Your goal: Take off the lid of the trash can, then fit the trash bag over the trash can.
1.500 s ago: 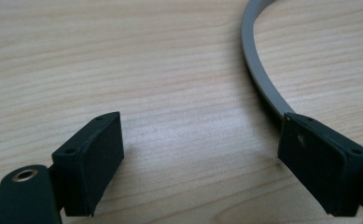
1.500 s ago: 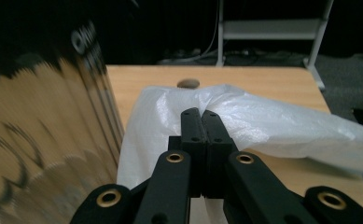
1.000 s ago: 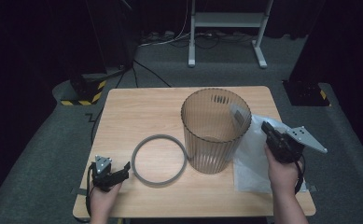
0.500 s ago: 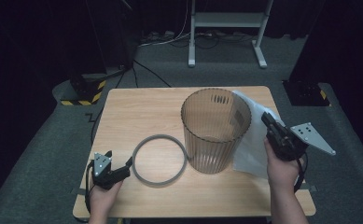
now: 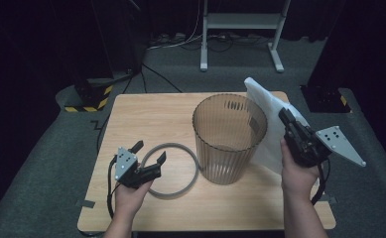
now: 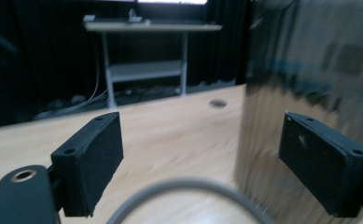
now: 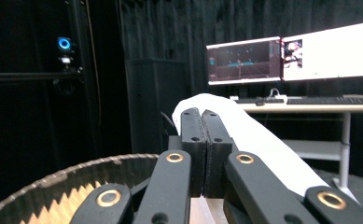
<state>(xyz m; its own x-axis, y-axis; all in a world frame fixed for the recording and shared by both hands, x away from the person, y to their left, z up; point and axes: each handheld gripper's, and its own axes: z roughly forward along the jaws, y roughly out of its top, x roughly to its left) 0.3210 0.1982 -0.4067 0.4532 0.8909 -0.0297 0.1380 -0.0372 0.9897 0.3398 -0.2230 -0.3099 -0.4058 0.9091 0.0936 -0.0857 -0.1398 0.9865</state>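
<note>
A tall smoky see-through ribbed bin [image 5: 229, 139] stands upright on the wooden table [image 5: 146, 116], and its rim [image 7: 53, 182] shows in the right gripper view. A white plastic bag [image 5: 270, 116] hangs lifted off the table to the right of the bin, with my right gripper [image 5: 286, 116] shut on it; its jaws [image 7: 201, 140] are pressed together on the bag [image 7: 254, 140]. A grey ring [image 5: 173, 169] lies flat on the table left of the bin. My left gripper [image 5: 149, 152] stands open over the ring's left edge, its jaws wide apart around the ring [image 6: 188, 193], with the bin [image 6: 310, 70] close ahead.
A white stand [image 5: 240, 29] and cables lie on the grey floor behind the table. A black-and-yellow striped block [image 5: 89, 101] sits off the table's back left corner. Monitors on a desk [image 7: 300, 56] appear in the right gripper view.
My right gripper has lifted the white bag off the table, up and back beside the bin. My left gripper has moved right, over the ring's edge.
</note>
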